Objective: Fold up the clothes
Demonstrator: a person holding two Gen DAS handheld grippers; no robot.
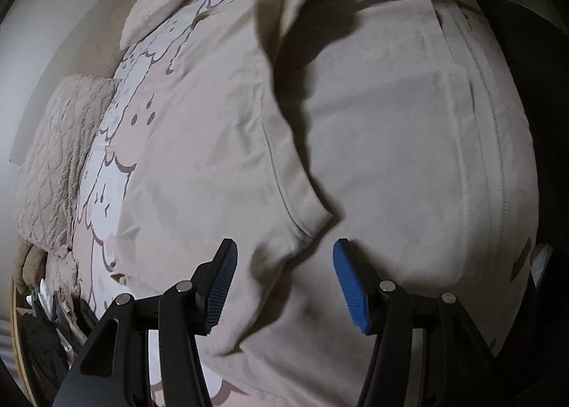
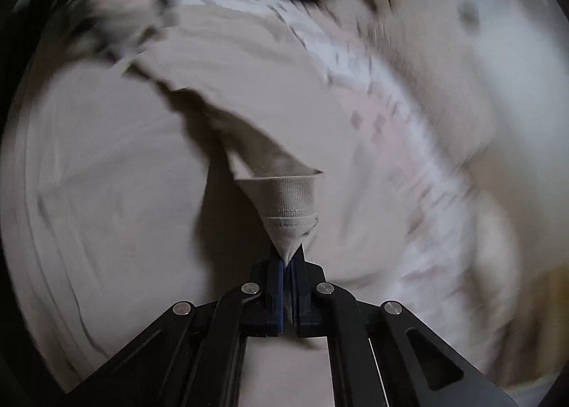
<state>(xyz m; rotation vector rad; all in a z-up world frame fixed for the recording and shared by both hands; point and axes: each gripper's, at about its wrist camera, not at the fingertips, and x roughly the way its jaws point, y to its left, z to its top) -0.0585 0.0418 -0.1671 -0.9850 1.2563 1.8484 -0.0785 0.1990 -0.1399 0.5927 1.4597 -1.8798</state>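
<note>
Step in hand, as judged: a fold of the shirt (image 1: 220,143), one part lifted across the rest. The right gripper (image 2: 287,264) is clamped on a ribbed edge (image 2: 290,197), which hangs taut from the jaws; that view is blurred. The left gripper (image 1: 284,286) hovers with jaws apart and empty over a sleeve hem (image 1: 302,218). The shirt is pale beige, soft and creased, lying on a patterned bed cover (image 1: 117,143). Next move calls for laying the held edge flat and aligned.
</note>
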